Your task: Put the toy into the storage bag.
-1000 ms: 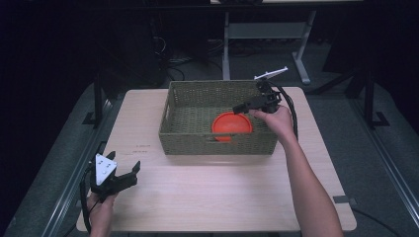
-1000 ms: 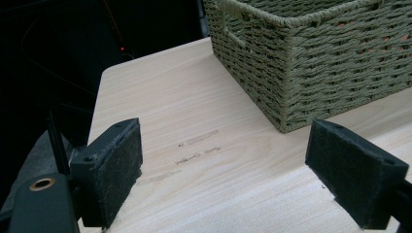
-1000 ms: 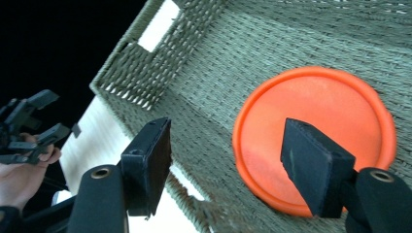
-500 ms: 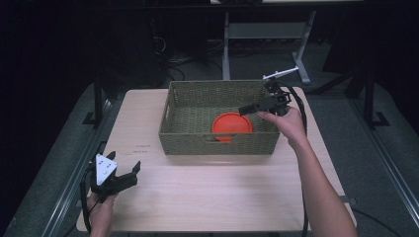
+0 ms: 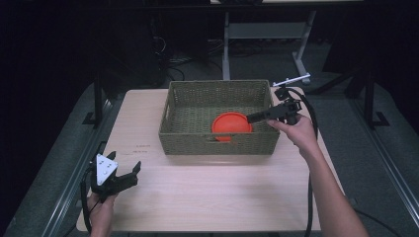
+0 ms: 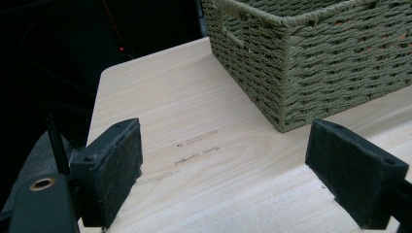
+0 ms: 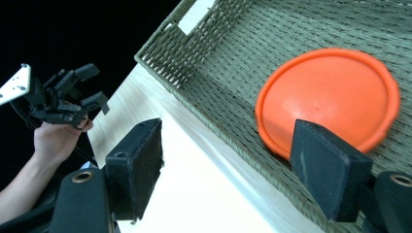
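- I had the right gripper point(image 5: 254, 117) right of centre in the high view, at the right-hand rim of the woven basket point(image 5: 217, 143), its jaws pointing left over the basket's inside.
- In the right gripper view its jaws stood wide apart with nothing between them; one pad point(image 7: 330, 167) overlapped the lower edge of the orange disc point(image 7: 328, 99), but I could not tell whether it touched.
- The orange disc point(image 5: 231, 126) lay flat on the basket floor, toward the near wall and right of its middle.
- My left gripper point(image 5: 121, 180) sat in the lower left of the high view, low over the wooden table point(image 5: 222, 192), well apart from the basket. Its jaws were wide and empty in the left gripper view, facing the basket's near corner point(image 6: 286, 63).
- My judgement: the step in hand concerned the disc in the basket, with the right gripper either reaching for it or drawing clear; the pictures alone did not settle which.
- If it was a pick-up, the next move called for dipping the jaws over the disc's rim and closing on that thin edge without snagging the weave.
- Writing: faint dark marks on the table point(image 6: 197, 148) looked like two short printed lines, too blurred to read. I saw no brand or label elsewhere.
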Demonstrator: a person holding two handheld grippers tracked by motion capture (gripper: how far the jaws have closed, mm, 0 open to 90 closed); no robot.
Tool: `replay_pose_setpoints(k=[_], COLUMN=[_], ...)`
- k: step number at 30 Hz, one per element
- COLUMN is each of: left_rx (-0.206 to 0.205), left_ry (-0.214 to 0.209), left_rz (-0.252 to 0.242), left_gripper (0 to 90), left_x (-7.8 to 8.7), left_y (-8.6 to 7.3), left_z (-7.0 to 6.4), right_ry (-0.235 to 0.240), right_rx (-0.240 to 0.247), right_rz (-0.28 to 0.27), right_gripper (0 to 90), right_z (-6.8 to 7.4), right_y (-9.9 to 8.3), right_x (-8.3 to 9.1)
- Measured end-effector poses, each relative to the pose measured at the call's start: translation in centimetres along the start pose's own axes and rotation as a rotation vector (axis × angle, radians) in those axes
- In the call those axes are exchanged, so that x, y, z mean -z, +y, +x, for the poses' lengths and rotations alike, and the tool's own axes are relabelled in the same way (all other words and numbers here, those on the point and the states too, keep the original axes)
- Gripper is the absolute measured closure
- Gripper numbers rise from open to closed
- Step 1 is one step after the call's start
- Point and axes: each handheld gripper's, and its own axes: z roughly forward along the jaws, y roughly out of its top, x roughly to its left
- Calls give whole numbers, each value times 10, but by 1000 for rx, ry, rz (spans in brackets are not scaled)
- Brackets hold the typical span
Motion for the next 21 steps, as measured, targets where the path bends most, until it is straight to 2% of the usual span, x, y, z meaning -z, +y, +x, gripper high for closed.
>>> replay_pose_setpoints(k=[7, 14, 21], left_rx=[7, 6, 7], left_ry=[3, 4, 3], left_rz=[-2, -1, 0], left_gripper=[128, 127, 127], left_x=[0, 0, 0], left_y=[0, 0, -1], left_z=[1, 1, 1], right_ry=[-2, 43, 53], right_rx=[8, 4, 19], right_rz=[-6, -29, -31], right_gripper=[264, 258, 256], right_z=[2, 3, 6], right_y=[-10, -23, -31], right_x=[11, 19, 22])
